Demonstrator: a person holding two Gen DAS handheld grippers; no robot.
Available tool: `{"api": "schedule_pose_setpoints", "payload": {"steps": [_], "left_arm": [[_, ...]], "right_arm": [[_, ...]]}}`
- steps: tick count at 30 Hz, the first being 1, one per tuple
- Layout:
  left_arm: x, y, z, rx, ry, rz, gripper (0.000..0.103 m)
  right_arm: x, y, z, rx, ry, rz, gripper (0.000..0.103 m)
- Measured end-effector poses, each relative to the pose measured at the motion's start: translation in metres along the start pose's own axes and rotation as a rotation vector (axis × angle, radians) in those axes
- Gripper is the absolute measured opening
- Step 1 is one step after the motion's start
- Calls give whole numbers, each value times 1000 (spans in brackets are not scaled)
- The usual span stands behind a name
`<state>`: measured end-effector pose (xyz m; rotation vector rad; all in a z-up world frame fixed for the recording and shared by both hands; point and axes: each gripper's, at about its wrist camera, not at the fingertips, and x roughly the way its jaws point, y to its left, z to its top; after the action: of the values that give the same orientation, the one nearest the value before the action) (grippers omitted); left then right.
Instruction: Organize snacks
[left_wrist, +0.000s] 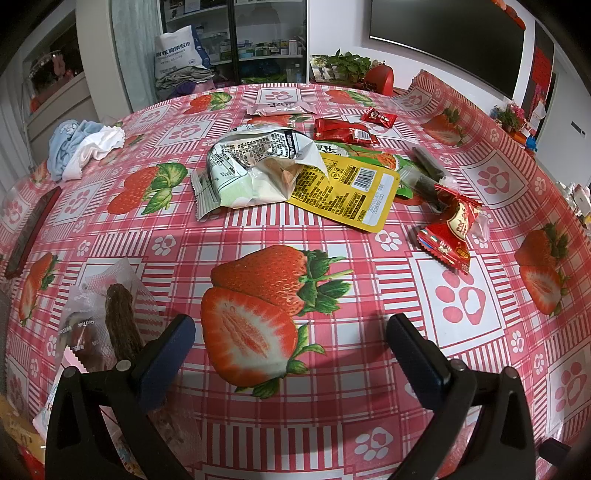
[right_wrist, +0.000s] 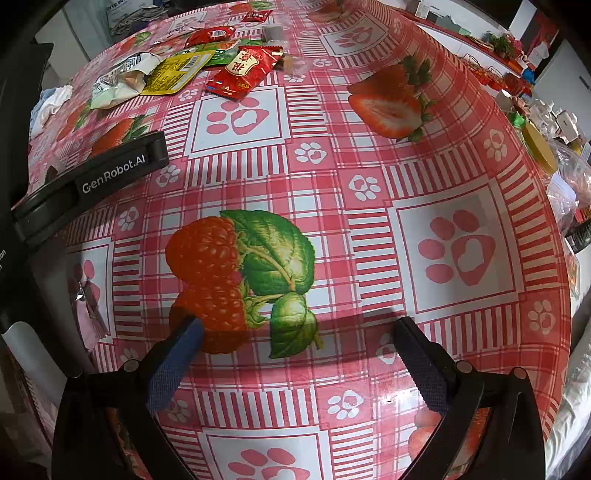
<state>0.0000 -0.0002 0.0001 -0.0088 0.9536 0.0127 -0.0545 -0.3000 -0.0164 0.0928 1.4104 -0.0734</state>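
Both grippers are spread wide and holding nothing. The left gripper (left_wrist: 291, 332) hovers over bare tablecloth (left_wrist: 369, 280), with the snack pile (left_wrist: 295, 173) well ahead of its fingers. The right gripper (right_wrist: 299, 332) sees the same pile (right_wrist: 192, 70) far ahead and off to its left.

Handling guess: it's all light, crinkly foil and plastic, so slippery and easy to crush. The silver bag (left_wrist: 255, 166) looks torn open, so I'd pinch it by a flat sealed edge, not the puffy middle. The red packet (left_wrist: 454, 229) sits apart from the pile, ahead-right of the left gripper, probably the easiest first grab.

A clear packet (left_wrist: 110, 317) is partly hidden behind the left finger (left_wrist: 170, 350). The green packet (left_wrist: 373, 158) is mostly buried under the yellow packet (left_wrist: 354, 192). Can't read the labels.
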Motion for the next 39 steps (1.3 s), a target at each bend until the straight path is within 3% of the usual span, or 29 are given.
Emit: {"api": "schedule_pose_setpoints", "payload": {"steps": [8, 16, 23, 28, 30, 34, 39], "left_arm": [[0, 0, 0, 0, 0, 0, 103], [0, 0, 0, 0, 0, 0, 103], [1, -2, 2, 0, 3, 4, 103], [6, -12, 20, 120, 154, -69, 103], [-9, -12, 21, 131, 143, -106, 103], [-63, 24, 24, 126, 95, -144, 103], [-109, 104, -8, 55, 199, -168, 103]], "right_arm": [[0, -1, -5, 0, 1, 1, 103], [10, 8, 7, -56, 172, 11, 103], [12, 9, -18, -73, 177, 17, 103], [8, 8, -20, -73, 171, 18, 103], [6, 7, -21, -72, 160, 17, 103], [0, 3, -28, -73, 135, 19, 103], [-4, 6, -31, -76, 154, 15, 103]]}}
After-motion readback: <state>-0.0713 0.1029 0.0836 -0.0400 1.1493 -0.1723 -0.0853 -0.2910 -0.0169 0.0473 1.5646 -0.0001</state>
